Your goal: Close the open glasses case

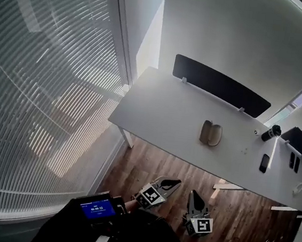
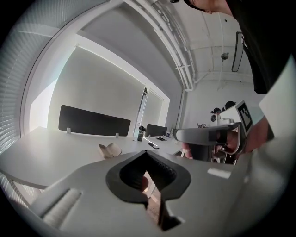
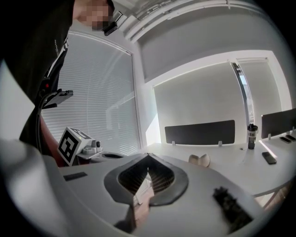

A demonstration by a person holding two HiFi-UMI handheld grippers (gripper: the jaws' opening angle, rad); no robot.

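Grippers low over the wood floor (image 1: 157,167), short of the worktop (image 1: 168,109): left gripper (image 1: 172,183) and right gripper (image 1: 193,195) both have jaws closed tip to tip on nothing. Glasses case (image 1: 211,134) lies open mid-worktop, well apart from both. Phone (image 1: 264,163) and bottle (image 1: 271,133) lie further right, with the dark divider panel (image 1: 219,86) behind.

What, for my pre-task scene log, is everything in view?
table: one, white, centre
glasses case: one, tan, open on the table
divider panels: two, black, table's far edge and far right
bottle: one, black, table's right end
phone: one, black, beside the bottle
blinds: one wall, white, left
floor: one, brown wood, below the table
left gripper: one, grey, jaws together, empty, bottom centre
right gripper: one, grey, jaws together, empty, beside it
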